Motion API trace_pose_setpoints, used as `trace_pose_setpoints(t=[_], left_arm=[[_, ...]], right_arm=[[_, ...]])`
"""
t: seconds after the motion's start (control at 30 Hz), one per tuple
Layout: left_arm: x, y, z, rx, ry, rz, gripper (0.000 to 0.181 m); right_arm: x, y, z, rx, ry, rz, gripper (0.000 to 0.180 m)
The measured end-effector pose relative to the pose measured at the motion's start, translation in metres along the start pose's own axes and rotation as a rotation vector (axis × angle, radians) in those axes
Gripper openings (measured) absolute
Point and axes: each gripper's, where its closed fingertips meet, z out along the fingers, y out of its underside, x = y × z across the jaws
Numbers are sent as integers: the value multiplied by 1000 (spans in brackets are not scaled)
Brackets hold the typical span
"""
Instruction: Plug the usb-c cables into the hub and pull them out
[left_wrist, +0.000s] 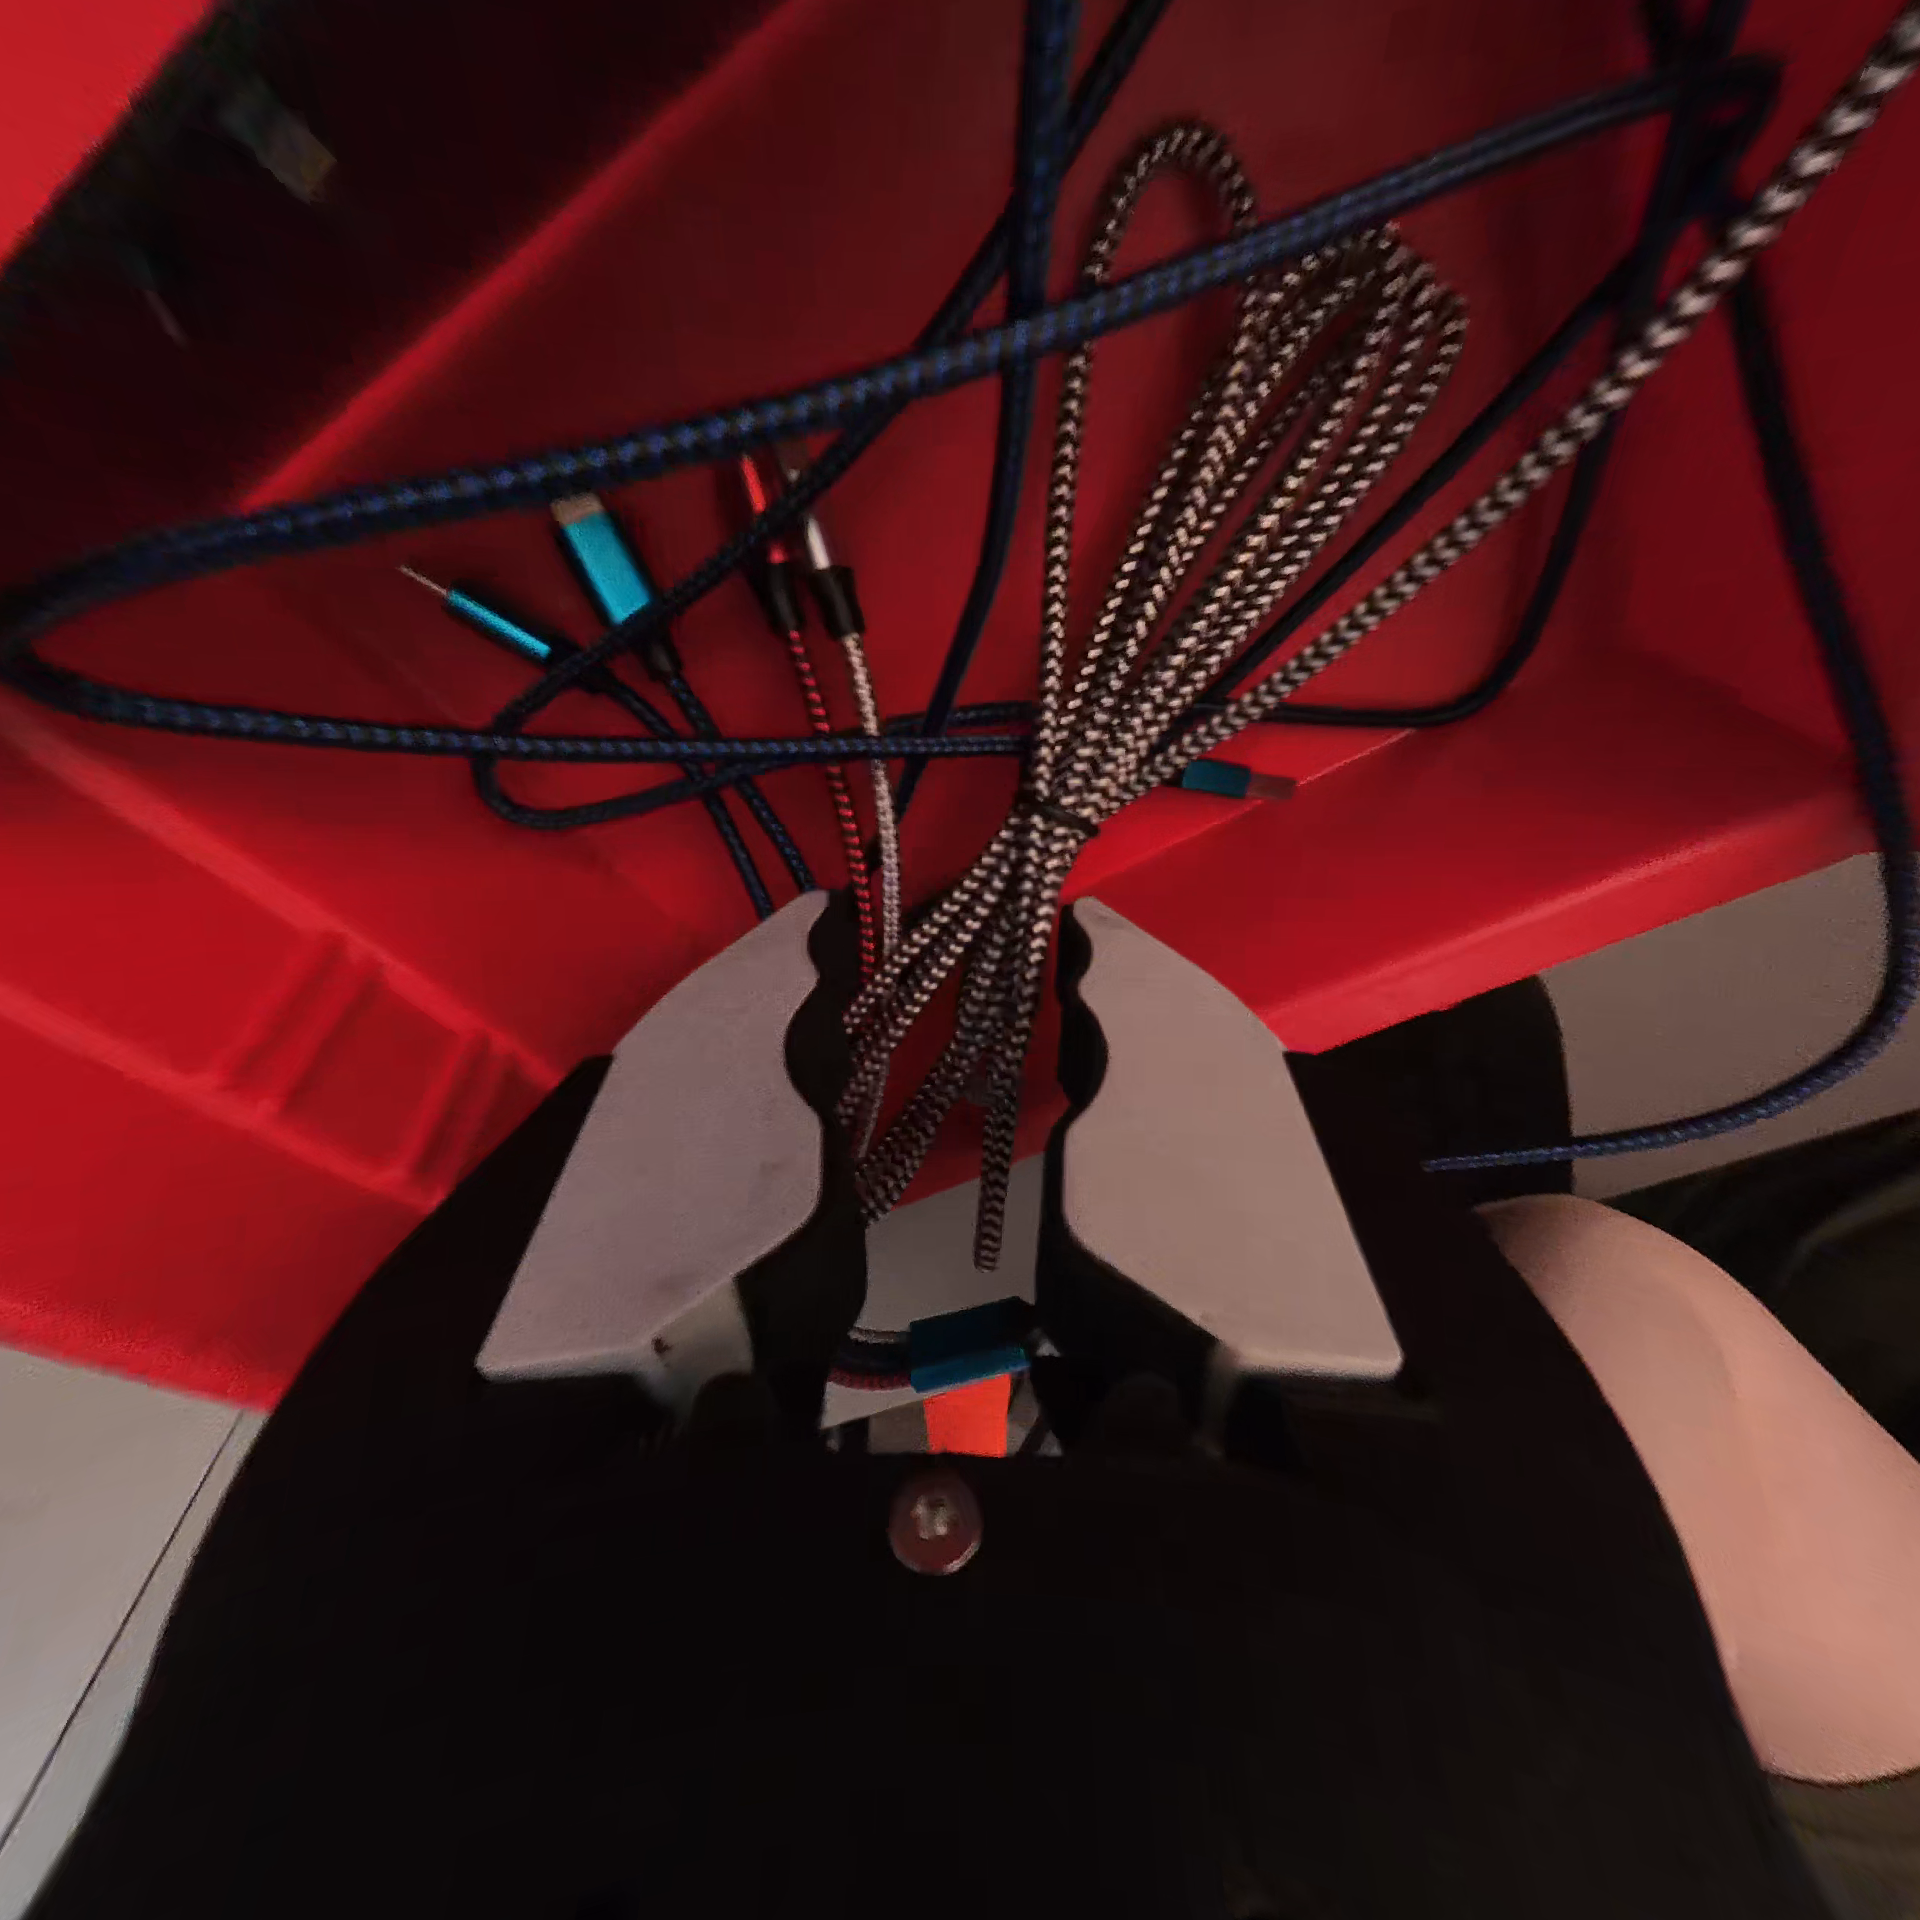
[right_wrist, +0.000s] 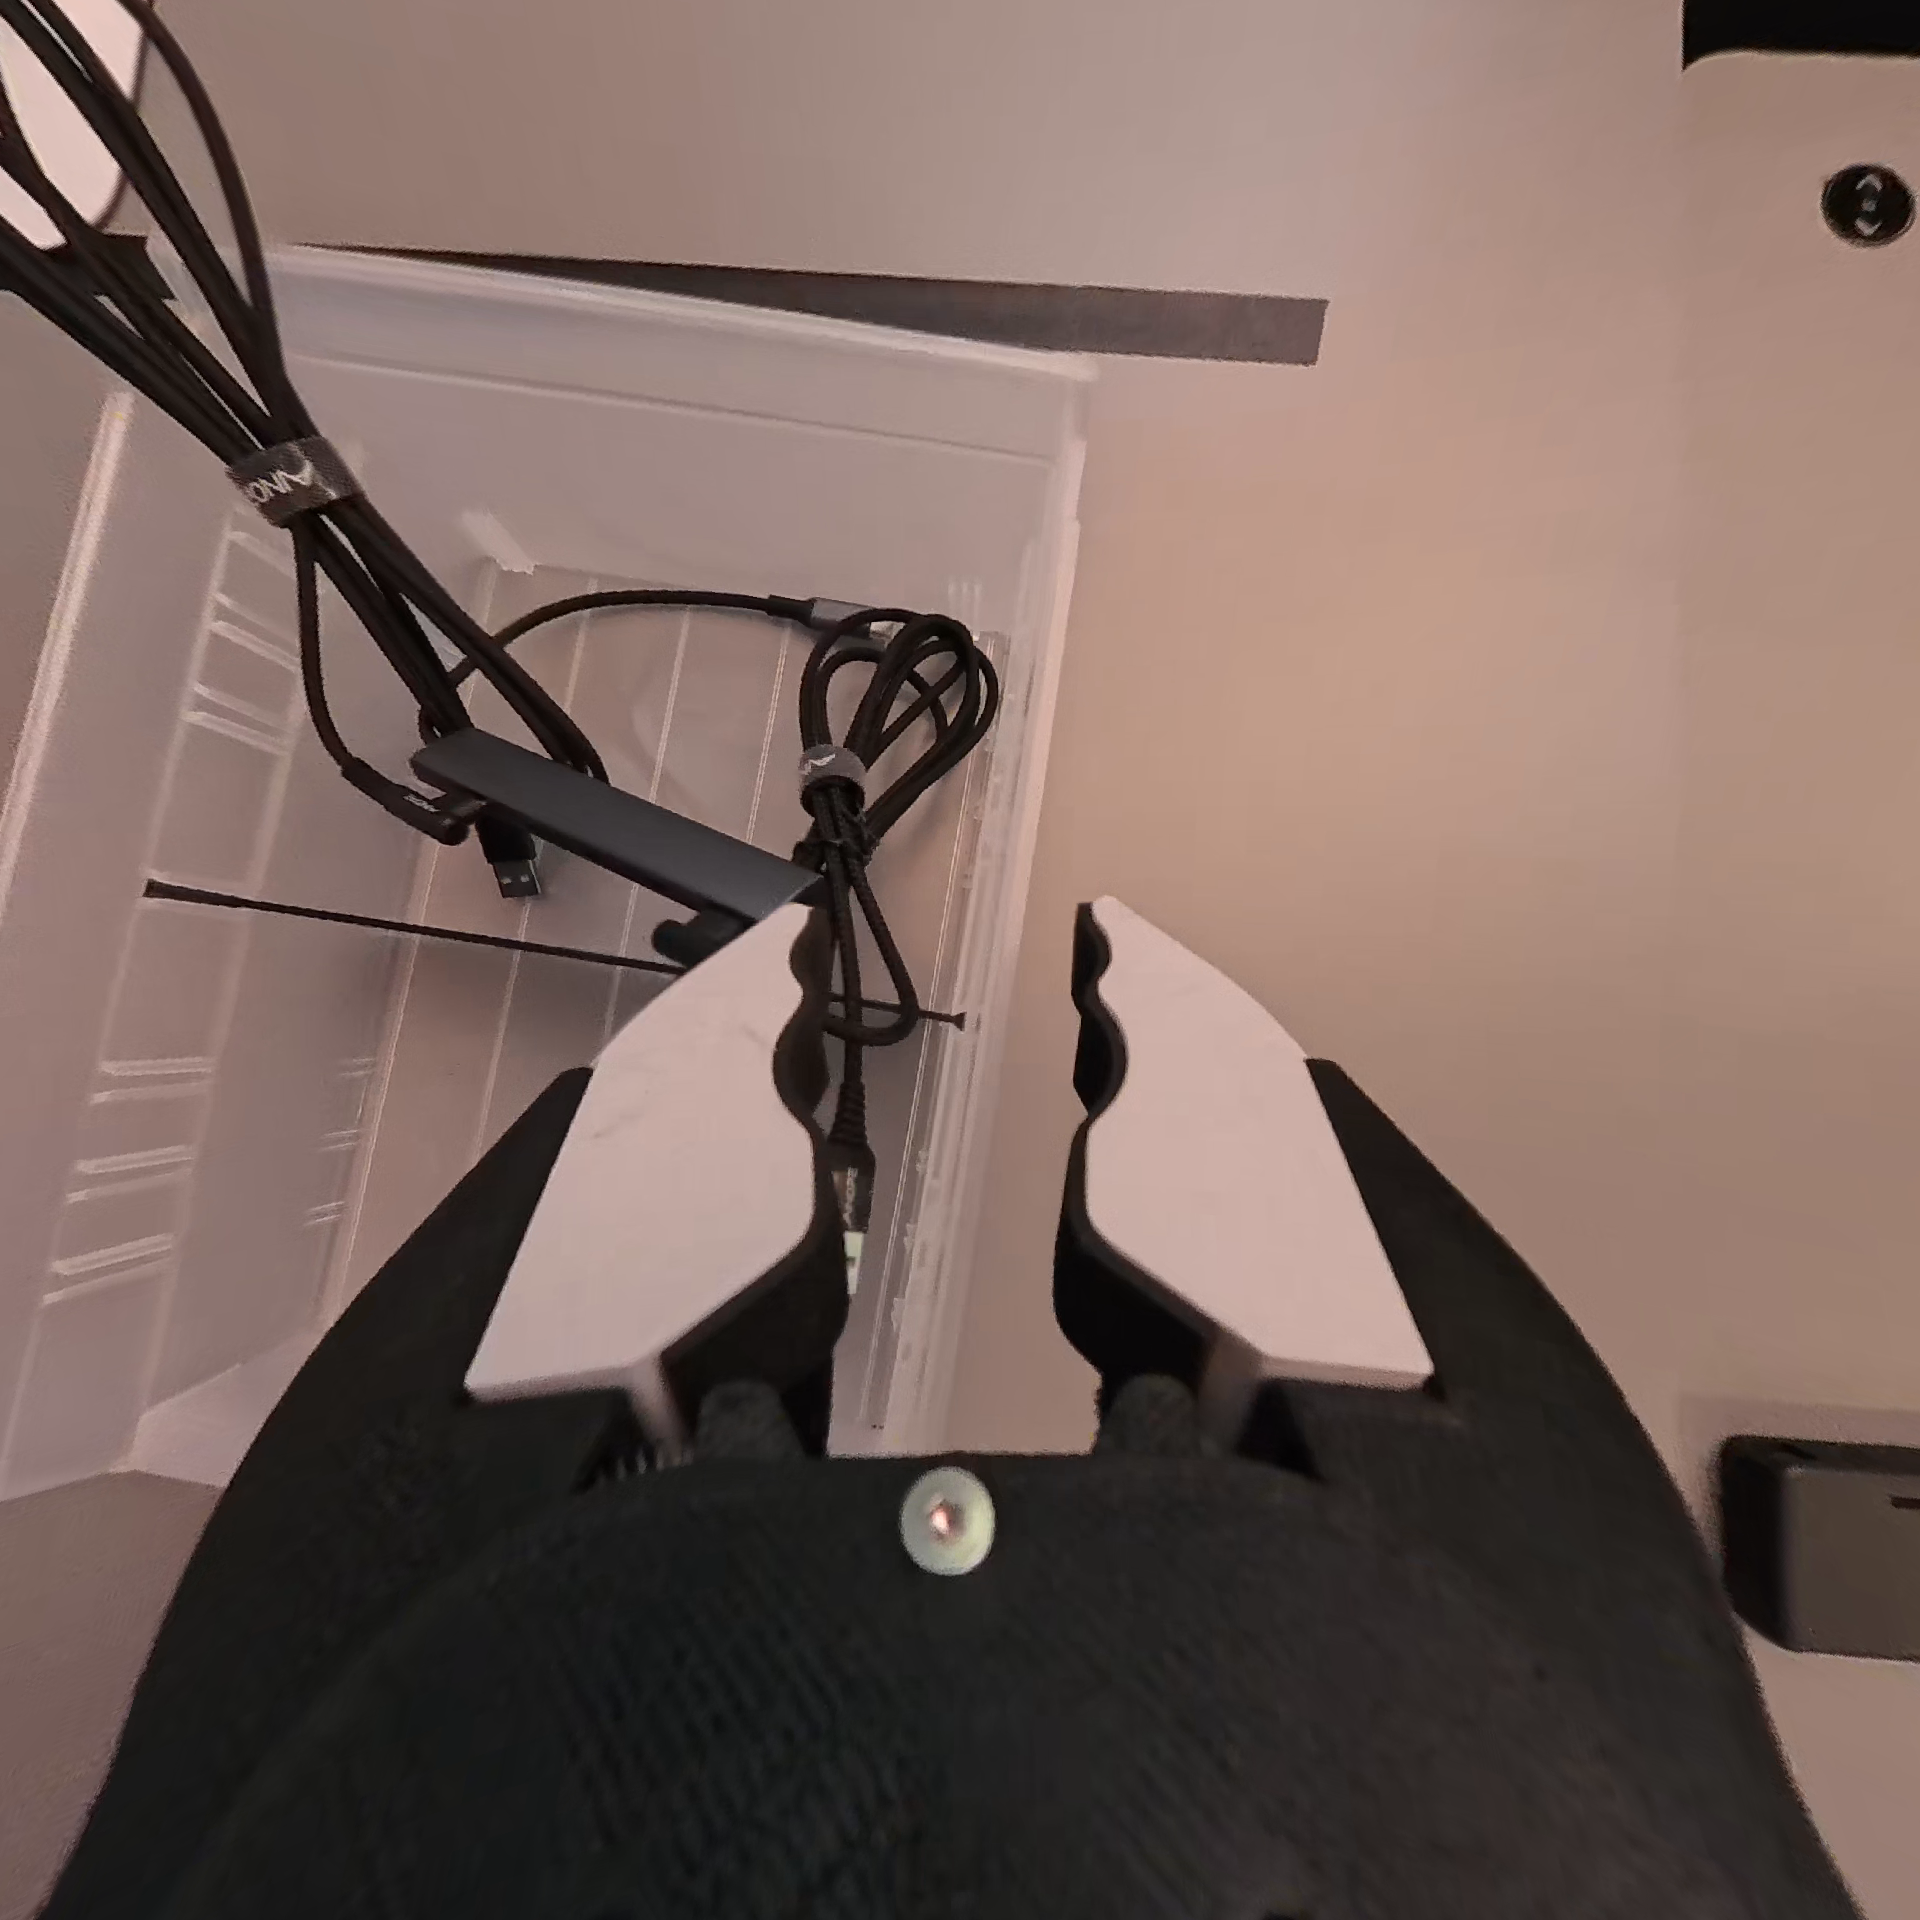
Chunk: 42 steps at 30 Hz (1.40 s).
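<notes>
Both your left gripper (left_wrist: 945, 914) and right gripper (right_wrist: 945, 914) gape empty; braided cables (left_wrist: 1049, 810) flop, so pinch a stiff plug (left_wrist: 608, 571), never cord.

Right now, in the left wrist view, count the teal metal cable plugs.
4 teal metal plugs: a wide one and a thin one left of centre; one right of the black-and-white braided cable bundle; one deep between the left gripper's jaws. Tangled cables may hide others.

Both grippers (left_wrist: 945, 914) (right_wrist: 940, 914) (jaws apart)
</notes>
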Motion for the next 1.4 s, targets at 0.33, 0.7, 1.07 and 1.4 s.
trace_pose_setpoints(t=[0.33, 0.7, 1.07, 1.4], left_arm=[[0, 8, -27, 38, -60, -6, 17], [-4, 5, -59, 213, -96, -31, 16], [2, -9, -122, 527, -235, -13, 13], [24, -14, -153, 671, -219, -9, 13]], right_arm=[[-4, 2, 5, -26, -6, -27, 45], [-7, 2, 7, -33, -11, -48, 45], [-9, 2, 7, -37, -10, -58, 45], [-10, 0, 5, -30, -6, -63, 45]])
